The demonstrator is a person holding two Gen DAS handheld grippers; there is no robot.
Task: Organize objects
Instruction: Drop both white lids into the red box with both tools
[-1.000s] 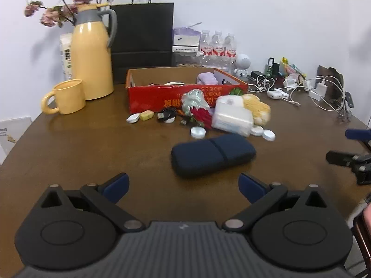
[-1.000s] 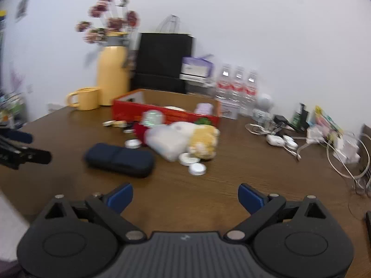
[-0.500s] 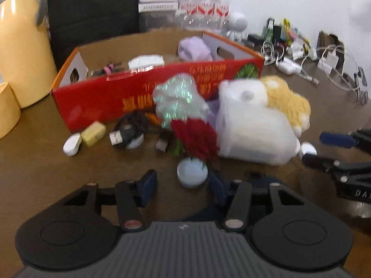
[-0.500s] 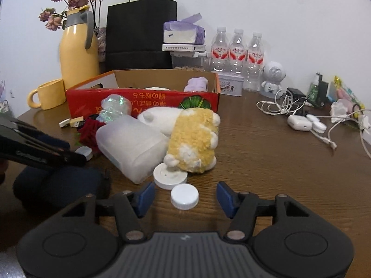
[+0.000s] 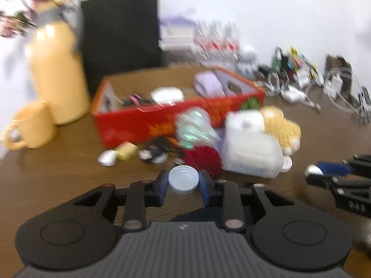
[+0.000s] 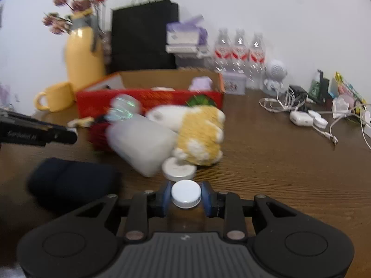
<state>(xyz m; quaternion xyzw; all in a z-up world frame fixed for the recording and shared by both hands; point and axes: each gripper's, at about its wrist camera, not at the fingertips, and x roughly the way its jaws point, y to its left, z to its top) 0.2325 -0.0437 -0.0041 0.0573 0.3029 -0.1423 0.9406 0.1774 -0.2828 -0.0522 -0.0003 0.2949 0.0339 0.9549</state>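
My left tongs (image 5: 183, 186) are clenched on a pale round lid (image 5: 183, 182), its hollow side facing up, held just above the bench (image 5: 58, 173). My right tongs (image 6: 186, 198) are clenched on a white screw cap (image 6: 186, 197); from the left wrist I see them off to the right (image 5: 324, 176) with the cap (image 5: 313, 171) showing between the blue pads.

The red cardboard box (image 5: 143, 120) sits open behind the clutter. Inside I make out a lilac soft thing (image 5: 207, 84) at its far right end, a white flat item (image 5: 167, 95) in the middle and some dark bits with a pink streak (image 5: 133, 99) toward the left; blur hides more detail.

Just before the box lie a shiny crumpled wrap (image 6: 123, 110), a red fluffy thing (image 5: 203, 158), a frosted plastic tub (image 6: 141, 141) on its side and a yellow-and-white plush (image 6: 201, 134), all touching one another. A second white lid (image 6: 178, 170) rests against the plush. A dark blue pouch (image 6: 71, 180) lies to the left of my right tongs.

Open bench runs along the near right side (image 6: 289, 173); cables and chargers (image 6: 301, 113) crowd the far right edge. A yellow mug (image 5: 30, 127) and yellow jug (image 5: 56, 74) stand left of the box.
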